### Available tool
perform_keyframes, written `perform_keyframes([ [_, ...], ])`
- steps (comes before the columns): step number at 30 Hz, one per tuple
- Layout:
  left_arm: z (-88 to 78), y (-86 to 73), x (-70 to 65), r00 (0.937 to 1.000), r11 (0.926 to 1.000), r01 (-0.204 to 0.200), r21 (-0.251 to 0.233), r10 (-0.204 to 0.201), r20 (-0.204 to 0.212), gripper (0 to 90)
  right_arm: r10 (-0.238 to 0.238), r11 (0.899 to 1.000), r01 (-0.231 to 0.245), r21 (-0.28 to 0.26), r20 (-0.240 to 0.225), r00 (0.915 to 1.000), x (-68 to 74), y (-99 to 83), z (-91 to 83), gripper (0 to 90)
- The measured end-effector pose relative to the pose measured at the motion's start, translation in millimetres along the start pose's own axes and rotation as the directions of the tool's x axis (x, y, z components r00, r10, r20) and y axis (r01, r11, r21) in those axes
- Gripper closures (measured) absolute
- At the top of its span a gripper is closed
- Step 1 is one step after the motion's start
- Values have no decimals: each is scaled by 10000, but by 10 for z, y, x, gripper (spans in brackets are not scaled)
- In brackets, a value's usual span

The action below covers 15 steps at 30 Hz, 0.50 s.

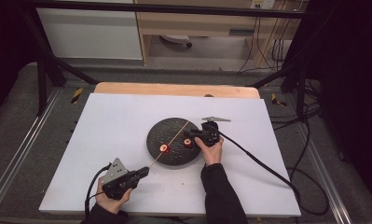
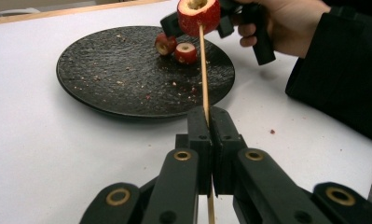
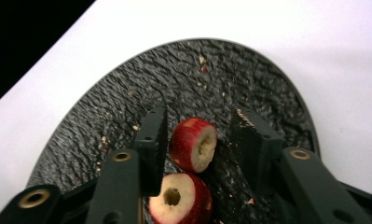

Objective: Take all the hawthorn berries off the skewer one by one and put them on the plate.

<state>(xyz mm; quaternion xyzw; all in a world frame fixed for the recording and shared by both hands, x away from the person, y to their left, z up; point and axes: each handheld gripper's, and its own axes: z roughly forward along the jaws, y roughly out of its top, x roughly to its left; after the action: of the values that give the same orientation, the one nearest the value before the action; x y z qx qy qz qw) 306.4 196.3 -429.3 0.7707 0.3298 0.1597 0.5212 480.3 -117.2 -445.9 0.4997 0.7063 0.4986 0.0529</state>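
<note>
The white table fills the middle of the high view, and the dark textured plate sits just right of its centre. At the lower left of that view, the left gripper has its jaws pressed flat together on the near end of a thin wooden skewer, which slants up and right across the plate. One cored red fruit is threaded on it.

At the plate's right edge the right gripper stands with its jaws partly apart around a loose fruit piece, the pads clear of its sides. A second loose piece lies just below it in the right gripper view, touching or nearly touching the first.

These pieces look light, small and hollowed, with thin walls that would likely crush under a hard squeeze, and the red skin may slip. Taking one across its skin sides, bore left free for the skewer, seems best. The skewer looks stiff but thin, so it could bend or snap.

The left gripper view shows the skewer passing through the fruit's bore and crumbs on the plate; the high view gives the layout.
</note>
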Motion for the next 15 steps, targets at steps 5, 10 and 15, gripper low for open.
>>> perform_keyframes([
  [5, 1, -1, 0, 10000, 10000, 4, 24, -4, -4, 879, -466, 9988, 463, -155, -248, 9986, 94, 54, -178, 356],
  [10, 10, -2, -6, 10000, 9999, -40, 102, 40, -18, 879, -904, 9959, 902, -66, -648, 9938, 210, -8, -381, 183],
  [15, 27, -8, -13, 10000, 9999, -71, 144, 71, -29, 879, -1277, 9915, 1291, 126, -804, 9885, 265, -117, -496, 74],
])
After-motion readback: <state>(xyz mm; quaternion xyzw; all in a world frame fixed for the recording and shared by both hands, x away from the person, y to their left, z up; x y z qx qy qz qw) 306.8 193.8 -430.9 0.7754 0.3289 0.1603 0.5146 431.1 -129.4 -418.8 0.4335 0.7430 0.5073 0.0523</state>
